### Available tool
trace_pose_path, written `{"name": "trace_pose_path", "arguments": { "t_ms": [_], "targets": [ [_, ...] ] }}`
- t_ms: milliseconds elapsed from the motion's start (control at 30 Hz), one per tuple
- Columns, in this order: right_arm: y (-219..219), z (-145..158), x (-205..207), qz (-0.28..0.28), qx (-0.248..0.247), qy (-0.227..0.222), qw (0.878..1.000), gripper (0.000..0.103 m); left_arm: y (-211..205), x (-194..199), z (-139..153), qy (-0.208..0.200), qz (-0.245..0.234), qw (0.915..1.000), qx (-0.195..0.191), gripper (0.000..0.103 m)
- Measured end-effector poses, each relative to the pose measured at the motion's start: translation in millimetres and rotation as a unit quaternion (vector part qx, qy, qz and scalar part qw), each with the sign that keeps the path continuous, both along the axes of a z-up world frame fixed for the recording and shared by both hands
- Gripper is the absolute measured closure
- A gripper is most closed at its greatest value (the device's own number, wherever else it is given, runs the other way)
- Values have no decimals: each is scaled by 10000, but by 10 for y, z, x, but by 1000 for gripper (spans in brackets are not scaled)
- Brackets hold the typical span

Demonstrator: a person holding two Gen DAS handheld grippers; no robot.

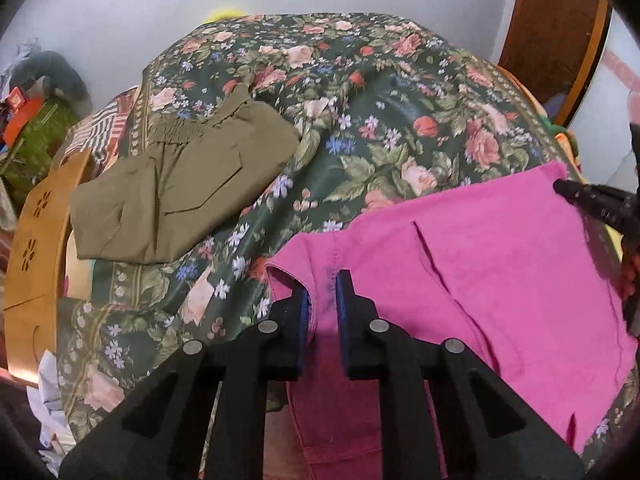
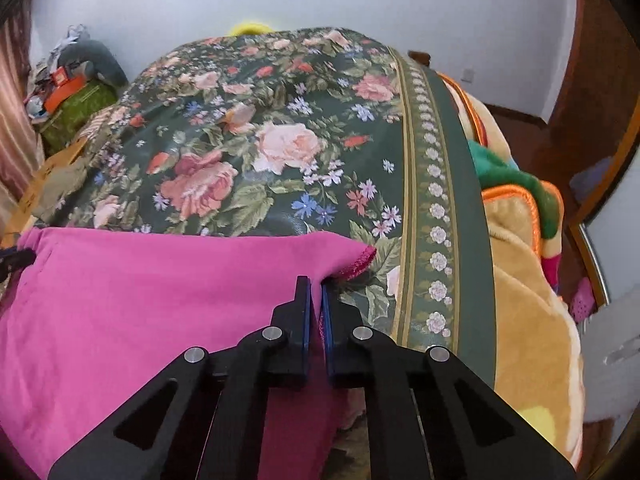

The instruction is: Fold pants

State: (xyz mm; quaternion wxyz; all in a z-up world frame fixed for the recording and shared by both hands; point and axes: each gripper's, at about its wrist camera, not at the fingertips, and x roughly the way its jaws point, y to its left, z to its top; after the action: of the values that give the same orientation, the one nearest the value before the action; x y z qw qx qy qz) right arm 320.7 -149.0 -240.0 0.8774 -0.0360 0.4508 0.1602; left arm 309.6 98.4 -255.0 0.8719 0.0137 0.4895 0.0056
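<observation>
Left wrist view: pink pants (image 1: pixel 500 248) lie spread, both claws, left (image 1: pixel 323 280) and right (image 2: pixel 316 285), pinching their edge; only here olive pants (image 1: pixel 180 184) show.

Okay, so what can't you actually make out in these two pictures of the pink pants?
- Lower legs of the pink pants: left wrist view, cut off by the bottom edge and covered by the left tongs.
- Fabric inside the right tongs: right wrist view, hidden between the pads.
- Olive pants: only a blurred sliver in the right wrist view.
- The floor clutter: too small to identify.
</observation>
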Motion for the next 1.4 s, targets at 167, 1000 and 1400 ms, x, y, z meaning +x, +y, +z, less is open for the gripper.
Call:
{"name": "trace_pose_path", "arguments": {
  "t_ms": [167, 1000, 1400],
  "targets": [
    [48, 128, -16, -2, -375, 113, 9992, 90, 80, -7, 138, 43, 79, 9999, 74, 73],
    [699, 91, -981, 1520, -569, 744, 9839, 32, -589, -356, 101, 261, -891, 9948, 425, 28],
    [130, 152, -1530, 884, -264, 894, 9917, 32, -235, -1039, 242, 55, -408, 9990, 156, 16]
  ]
}}
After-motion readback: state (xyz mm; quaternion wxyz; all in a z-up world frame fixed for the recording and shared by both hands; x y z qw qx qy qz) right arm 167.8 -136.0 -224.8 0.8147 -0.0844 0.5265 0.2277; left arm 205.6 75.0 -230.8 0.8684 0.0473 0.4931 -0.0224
